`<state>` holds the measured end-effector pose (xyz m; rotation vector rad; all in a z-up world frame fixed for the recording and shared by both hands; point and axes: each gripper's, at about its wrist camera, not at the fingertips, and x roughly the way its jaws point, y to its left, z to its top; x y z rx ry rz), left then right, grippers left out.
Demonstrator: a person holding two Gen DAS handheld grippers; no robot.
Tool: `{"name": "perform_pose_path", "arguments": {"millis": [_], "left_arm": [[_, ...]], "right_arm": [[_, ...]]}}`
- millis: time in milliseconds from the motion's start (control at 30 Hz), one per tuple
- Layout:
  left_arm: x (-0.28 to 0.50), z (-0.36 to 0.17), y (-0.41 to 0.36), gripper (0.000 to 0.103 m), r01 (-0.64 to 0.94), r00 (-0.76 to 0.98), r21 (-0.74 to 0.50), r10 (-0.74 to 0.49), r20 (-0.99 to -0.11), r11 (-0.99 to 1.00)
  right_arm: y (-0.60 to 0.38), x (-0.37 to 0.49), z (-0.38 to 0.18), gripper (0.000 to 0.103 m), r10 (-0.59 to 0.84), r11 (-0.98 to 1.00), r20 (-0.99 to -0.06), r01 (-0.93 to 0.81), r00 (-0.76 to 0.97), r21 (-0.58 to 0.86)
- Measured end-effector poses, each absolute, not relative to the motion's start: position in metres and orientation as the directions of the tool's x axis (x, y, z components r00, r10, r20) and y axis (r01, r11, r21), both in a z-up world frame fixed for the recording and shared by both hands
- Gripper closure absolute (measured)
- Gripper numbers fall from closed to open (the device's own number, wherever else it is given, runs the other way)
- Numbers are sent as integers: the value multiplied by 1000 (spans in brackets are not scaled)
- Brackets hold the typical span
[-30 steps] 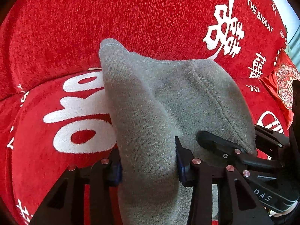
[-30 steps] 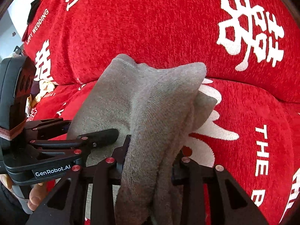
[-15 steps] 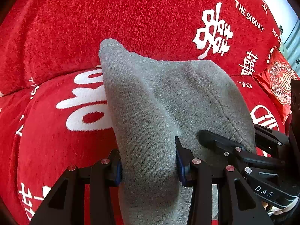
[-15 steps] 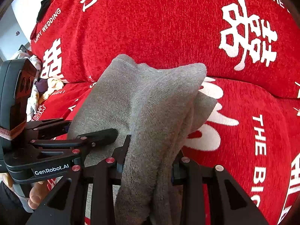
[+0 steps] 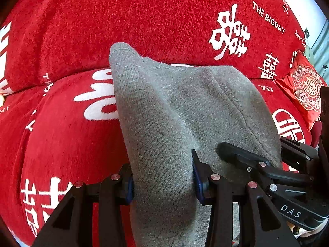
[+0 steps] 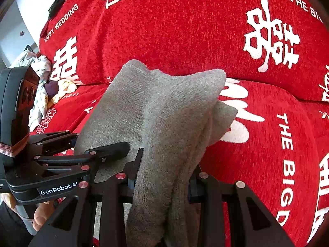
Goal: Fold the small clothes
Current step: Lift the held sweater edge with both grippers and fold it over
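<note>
A small grey knitted garment [image 5: 176, 111] is held up above a red sofa, folded over itself. My left gripper [image 5: 162, 183] is shut on its left part, the cloth bunched between the jaws. My right gripper [image 6: 164, 183] is shut on its right part, several grey layers [image 6: 164, 111] pinched between the jaws. In the left wrist view the right gripper [image 5: 267, 164] sits close at the right, under the cloth edge. In the right wrist view the left gripper [image 6: 67, 154] sits close at the left. The garment's lower part is hidden behind the grippers.
The red sofa cover [image 5: 144, 16] with white characters fills both views, backrest above and seat [image 6: 277, 144] below. A red embroidered cushion [image 5: 306, 94] lies at the right. A pile of light clothes [image 6: 43, 82] lies on the seat at the far left.
Both grippers, still shut on the grey garment, have shifted together over the sofa; the background slid, bringing the clothes pile and the cushion further into view. The grip has not changed.
</note>
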<state>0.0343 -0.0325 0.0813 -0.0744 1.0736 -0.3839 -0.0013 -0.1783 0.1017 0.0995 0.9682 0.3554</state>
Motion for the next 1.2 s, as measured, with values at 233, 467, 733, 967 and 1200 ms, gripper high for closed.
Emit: {"name": "perform_pose_path", "arguments": {"millis": [233, 467, 733, 967, 1200], "left_arm": [[18, 73, -27, 58, 264, 409, -229, -324, -853, 937], [9, 71, -12, 58, 262, 398, -243, -333, -855, 934], [2, 68, 5, 58, 226, 398, -232, -307, -864, 946], [-2, 67, 18, 58, 199, 402, -259, -320, -858, 945], [-20, 66, 23, 58, 212, 402, -260, -326, -856, 942]], "right_arm": [[-168, -15, 96, 69, 326, 942, -797, -250, 508, 226], [-155, -25, 95, 69, 316, 945, -805, -242, 502, 220], [-136, -26, 94, 69, 347, 933, -803, -262, 485, 245], [-122, -27, 99, 69, 326, 935, -815, -290, 479, 204], [-116, -43, 98, 69, 314, 939, -818, -283, 482, 195]]}}
